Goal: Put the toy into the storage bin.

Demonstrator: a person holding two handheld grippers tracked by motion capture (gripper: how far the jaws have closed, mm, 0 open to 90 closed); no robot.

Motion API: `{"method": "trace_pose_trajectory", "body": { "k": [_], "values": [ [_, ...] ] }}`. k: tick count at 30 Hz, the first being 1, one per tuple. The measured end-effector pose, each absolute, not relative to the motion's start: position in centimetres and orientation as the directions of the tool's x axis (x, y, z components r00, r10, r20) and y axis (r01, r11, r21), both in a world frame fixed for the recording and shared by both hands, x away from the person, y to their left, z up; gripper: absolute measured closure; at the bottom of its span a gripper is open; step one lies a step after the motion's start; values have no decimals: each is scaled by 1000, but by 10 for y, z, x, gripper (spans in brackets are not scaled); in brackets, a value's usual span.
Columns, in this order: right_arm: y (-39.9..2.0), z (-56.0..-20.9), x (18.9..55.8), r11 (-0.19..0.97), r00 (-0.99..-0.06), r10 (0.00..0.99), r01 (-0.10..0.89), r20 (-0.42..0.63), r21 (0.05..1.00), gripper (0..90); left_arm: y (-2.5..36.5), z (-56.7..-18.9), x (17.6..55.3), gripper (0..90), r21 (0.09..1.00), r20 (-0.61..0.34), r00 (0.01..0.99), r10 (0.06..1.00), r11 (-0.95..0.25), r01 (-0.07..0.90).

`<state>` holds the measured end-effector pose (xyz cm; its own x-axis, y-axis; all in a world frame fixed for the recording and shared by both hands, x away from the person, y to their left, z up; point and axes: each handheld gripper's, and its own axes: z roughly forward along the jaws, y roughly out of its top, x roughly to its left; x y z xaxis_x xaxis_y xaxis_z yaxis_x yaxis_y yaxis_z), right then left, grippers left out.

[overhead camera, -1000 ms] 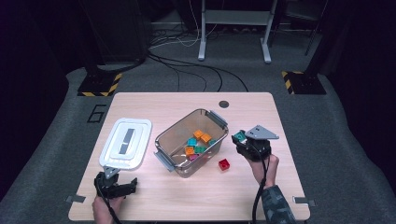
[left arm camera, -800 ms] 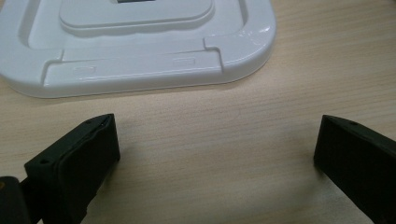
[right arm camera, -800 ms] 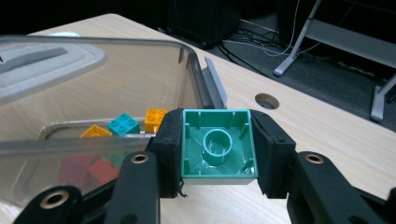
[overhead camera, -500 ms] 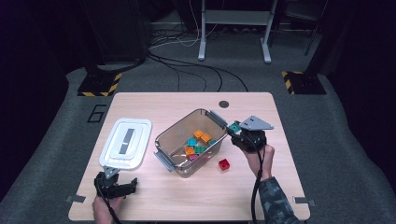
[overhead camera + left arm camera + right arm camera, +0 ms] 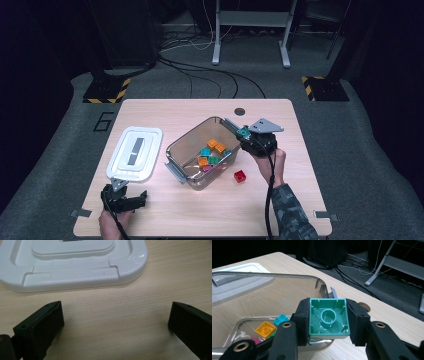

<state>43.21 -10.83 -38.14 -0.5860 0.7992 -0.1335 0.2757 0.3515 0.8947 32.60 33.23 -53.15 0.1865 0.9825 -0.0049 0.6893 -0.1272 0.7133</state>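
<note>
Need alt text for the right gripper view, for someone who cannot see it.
The right gripper clamps a green block, hollow underside to the camera, at the rim of a clear bin holding more blocks. A white lid lies on the table beyond.

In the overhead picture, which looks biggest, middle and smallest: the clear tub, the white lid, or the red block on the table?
Largest to smallest:
1. clear tub
2. white lid, not much smaller
3. red block, far smaller

High cam looks down on whole table [image 5: 210, 210]; tool cams sit close, both catching white lid [image 5: 75, 272].
</note>
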Motion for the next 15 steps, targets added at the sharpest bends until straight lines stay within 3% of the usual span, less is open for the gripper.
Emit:
{"method": "trace_pose_trajectory", "body": {
  "k": [15],
  "values": [
    [-87,-387,449,382,-620,773,286,-135,879,581,332,-531,326,0,713,-5,187,982,-127,689]
  ]
}}
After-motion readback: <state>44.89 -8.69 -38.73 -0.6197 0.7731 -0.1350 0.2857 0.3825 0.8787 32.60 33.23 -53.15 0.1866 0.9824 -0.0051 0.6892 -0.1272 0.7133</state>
